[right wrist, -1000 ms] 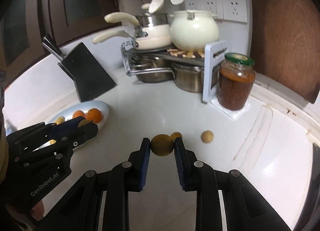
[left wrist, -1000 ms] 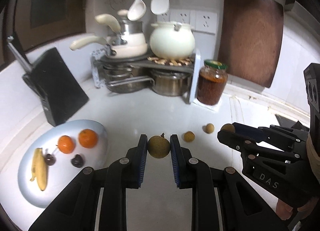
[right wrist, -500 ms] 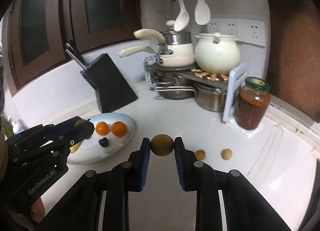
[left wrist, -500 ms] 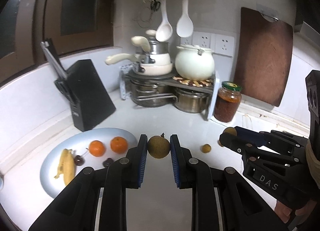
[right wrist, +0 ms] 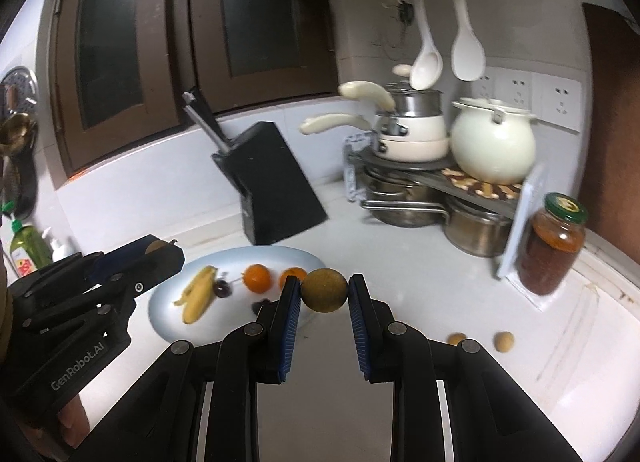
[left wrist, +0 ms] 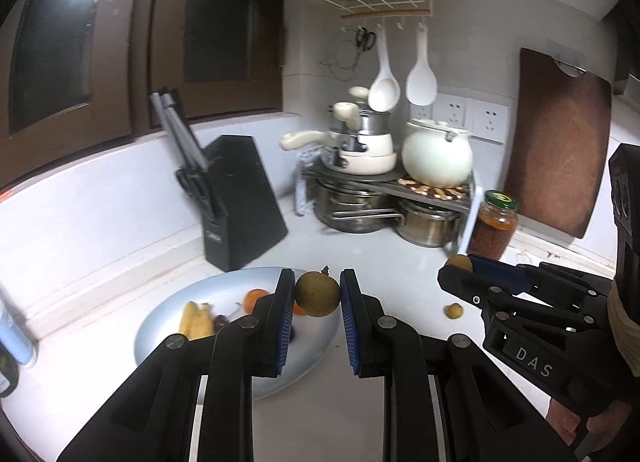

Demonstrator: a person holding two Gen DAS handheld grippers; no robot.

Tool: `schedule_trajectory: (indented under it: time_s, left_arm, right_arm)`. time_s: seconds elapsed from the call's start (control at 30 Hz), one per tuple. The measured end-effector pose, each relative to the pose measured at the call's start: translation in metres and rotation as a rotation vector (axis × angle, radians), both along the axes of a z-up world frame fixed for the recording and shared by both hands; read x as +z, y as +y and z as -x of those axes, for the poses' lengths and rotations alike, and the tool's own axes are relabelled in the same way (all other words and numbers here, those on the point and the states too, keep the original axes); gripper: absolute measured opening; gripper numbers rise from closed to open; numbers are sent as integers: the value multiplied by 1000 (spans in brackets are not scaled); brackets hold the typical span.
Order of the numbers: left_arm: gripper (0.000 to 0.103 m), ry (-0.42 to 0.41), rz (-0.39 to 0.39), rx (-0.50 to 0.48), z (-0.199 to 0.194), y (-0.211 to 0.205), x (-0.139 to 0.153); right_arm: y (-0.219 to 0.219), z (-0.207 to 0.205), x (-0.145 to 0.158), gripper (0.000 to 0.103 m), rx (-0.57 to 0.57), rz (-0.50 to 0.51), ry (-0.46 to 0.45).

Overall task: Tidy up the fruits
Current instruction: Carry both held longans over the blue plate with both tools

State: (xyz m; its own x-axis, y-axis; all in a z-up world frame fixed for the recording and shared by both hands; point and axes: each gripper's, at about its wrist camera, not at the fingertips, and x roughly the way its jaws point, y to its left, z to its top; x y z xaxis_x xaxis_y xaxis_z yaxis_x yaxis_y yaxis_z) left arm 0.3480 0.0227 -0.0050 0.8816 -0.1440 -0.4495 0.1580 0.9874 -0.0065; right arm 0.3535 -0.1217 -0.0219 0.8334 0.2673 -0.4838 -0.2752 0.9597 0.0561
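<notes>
Longans held in both grippers above the plate

Left gripper (left wrist: 317, 294) has its fingers pinched on a stemmed longan (left wrist: 318, 293); right gripper (right wrist: 324, 291) pinches a second longan (right wrist: 324, 290). Both hang over the plate (right wrist: 168, 318) with banana (right wrist: 198, 294) and oranges (right wrist: 257, 277). Two loose longans (right wrist: 504, 341) lie on the white table (right wrist: 460, 286), near a jar (right wrist: 554, 248).

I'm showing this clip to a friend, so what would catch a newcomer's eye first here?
Each gripper pinches a round brownish fruit up front: the left gripper holds a stemmed longan, the right gripper a second longan. Behind them, a pale blue plate on the counter carries a banana and two oranges.
</notes>
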Motion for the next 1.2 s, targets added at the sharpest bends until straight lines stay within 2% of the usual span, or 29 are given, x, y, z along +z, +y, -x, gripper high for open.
schedule_trajectory:
  time_s: [0.7, 1.2]
  left_arm:
    - [24, 15, -9, 161, 5, 75, -7]
    - [24, 103, -24, 227, -12, 116, -38]
  right_arm:
    - [78, -20, -8, 26, 155, -5, 17]
    - [123, -46, -37, 26, 219, 16, 90]
